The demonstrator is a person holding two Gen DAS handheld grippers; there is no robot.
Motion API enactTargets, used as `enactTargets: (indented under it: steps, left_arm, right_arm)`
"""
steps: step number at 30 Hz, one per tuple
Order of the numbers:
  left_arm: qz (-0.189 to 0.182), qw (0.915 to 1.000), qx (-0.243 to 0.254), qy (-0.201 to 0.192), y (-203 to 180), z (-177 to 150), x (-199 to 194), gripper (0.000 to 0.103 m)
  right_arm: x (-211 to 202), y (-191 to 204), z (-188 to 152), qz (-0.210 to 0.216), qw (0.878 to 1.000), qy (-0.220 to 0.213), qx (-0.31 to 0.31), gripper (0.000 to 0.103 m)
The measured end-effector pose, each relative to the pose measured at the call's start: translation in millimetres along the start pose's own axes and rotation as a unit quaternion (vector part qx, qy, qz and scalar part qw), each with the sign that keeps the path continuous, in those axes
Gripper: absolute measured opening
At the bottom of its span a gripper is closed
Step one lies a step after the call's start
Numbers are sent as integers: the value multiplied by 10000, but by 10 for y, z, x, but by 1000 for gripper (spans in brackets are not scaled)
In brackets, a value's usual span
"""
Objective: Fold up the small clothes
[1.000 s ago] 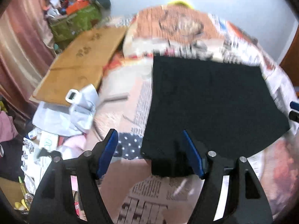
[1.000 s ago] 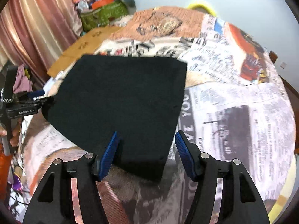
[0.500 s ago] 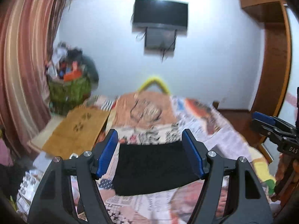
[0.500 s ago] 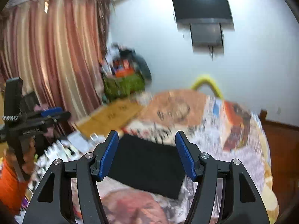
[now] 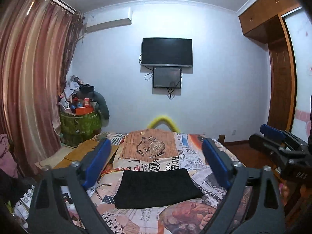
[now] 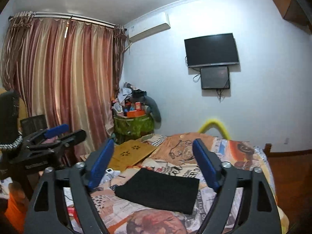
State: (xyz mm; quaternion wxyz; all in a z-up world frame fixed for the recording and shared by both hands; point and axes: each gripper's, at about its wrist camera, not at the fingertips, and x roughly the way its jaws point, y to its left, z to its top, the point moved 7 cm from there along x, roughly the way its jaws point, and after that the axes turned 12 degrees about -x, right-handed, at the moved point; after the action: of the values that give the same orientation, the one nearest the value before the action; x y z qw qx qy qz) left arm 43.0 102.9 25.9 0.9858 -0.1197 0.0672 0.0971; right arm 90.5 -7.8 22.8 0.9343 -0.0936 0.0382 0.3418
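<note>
Folded black knit garment (image 5: 157, 188) on newspaper-print bed cover (image 5: 197, 161); left gripper (image 5: 156, 167) and right gripper (image 6: 154, 165) fingers just opened wide, nothing held; folded edges to be checked square

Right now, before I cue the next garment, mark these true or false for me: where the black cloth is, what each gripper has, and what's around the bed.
1. The black cloth lies flat on the bed. True.
2. The left gripper grips the cloth. False: nothing between its fingers.
3. The right gripper is open and empty. True.
4. The TV shows a picture. False: its screen is dark.
5. A yellow arch rises beyond the bed. True.
</note>
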Motion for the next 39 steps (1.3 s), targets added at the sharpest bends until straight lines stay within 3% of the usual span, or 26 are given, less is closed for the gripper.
enactTargets:
  steps: [3,4,39]
  left_arm:
    - [25,9999,48,-96,-26,-2,-75,103]
    - [28,9999,65,-105,-35,-5,-89,103]
    - [-92,9999,-124,78,36,-93,-41,103]
  right_arm:
    - [-70,-26,6,-132,9999,-11,-32,102]
    - [-69,-38,9,-199,9998,-36,-35,103]
    - [-159,-75,-98,-255,9996,147,51,103]
